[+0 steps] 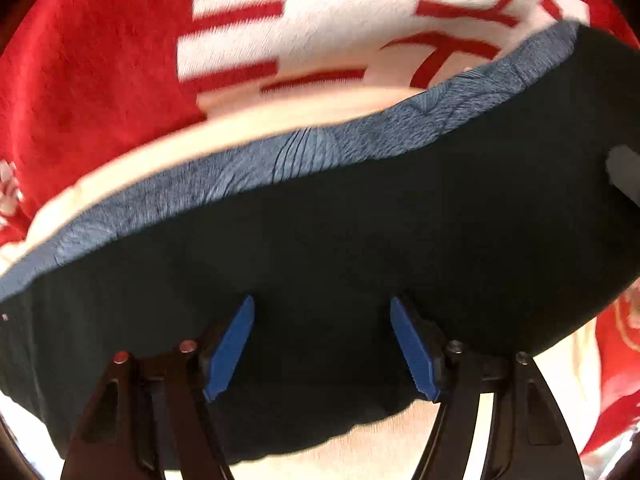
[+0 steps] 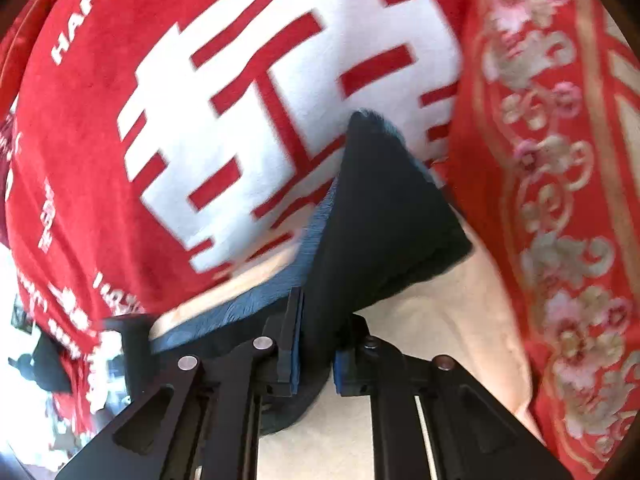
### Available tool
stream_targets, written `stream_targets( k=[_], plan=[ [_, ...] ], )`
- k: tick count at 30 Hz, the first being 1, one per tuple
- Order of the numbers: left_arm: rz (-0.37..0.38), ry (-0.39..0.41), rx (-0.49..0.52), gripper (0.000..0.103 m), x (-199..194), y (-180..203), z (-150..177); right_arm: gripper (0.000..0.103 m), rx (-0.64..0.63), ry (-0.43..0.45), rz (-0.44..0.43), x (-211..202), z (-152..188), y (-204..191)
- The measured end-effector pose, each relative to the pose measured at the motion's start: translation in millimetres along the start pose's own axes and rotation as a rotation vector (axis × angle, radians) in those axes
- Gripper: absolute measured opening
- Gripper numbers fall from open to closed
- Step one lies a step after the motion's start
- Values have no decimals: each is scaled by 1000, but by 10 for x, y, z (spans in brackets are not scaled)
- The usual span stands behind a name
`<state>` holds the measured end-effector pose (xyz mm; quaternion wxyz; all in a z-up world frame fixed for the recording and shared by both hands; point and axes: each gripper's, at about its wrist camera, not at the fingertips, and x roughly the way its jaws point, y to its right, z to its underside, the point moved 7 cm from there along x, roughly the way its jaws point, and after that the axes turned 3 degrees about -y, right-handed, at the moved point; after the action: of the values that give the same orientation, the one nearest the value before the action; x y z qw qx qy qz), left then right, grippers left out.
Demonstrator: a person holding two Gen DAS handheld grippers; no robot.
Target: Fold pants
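Note:
The dark navy pants (image 1: 340,248) lie folded across the cream bedding, with a lighter blue fuzzy inner edge (image 1: 280,160) along the far side. My left gripper (image 1: 322,308) is open, its blue pads (image 1: 230,348) spread wide just above the dark cloth and holding nothing. In the right wrist view the pants (image 2: 384,216) rise in a peaked fold. My right gripper (image 2: 316,344) is shut on the near edge of the pants, and the cloth runs between its blue pads (image 2: 297,356).
A red and white plush blanket (image 2: 200,120) with large characters covers the area beyond the pants. A red floral quilt (image 2: 560,200) lies on the right. Cream sheet (image 2: 440,340) shows near the right gripper. A grey object (image 1: 624,176) shows at the right edge.

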<state>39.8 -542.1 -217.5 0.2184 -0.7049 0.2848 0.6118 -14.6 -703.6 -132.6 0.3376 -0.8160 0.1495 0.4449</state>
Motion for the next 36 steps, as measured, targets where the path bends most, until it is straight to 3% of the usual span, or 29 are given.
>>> stream_targets(
  k=[8, 12, 19, 27, 31, 33, 34, 36],
  plan=[
    [40, 16, 0, 72, -27, -11, 37, 12, -164, 2, 29, -29, 99, -448],
    [87, 7, -43, 72, -121, -209, 98, 12, -265, 3, 51, -51, 162, -747],
    [19, 36, -123, 72, -389, -1237, 343, 12, -449, -17, 111, -90, 394, -1263],
    [-105, 13, -226, 72, -436, -2531, 807, 14, -651, -131, 203, 605, 1151, -2056],
    [-104, -24, -279, 72, -373, -2991, 1005, 22, -770, -249, 293, 1109, 1766, -2203],
    [-80, -13, -284, 72, -394, -3065, 1042, 25, -880, -252, 412, 1284, 2013, -2217],
    [-79, -4, -278, 72, -417, -3099, 1051, 32, -945, -223, 464, 1289, 2088, -2254],
    [-73, 10, -262, 72, -425, -3267, 1082, 49, -990, -215, 465, 1239, 2181, -2333]
  ],
)
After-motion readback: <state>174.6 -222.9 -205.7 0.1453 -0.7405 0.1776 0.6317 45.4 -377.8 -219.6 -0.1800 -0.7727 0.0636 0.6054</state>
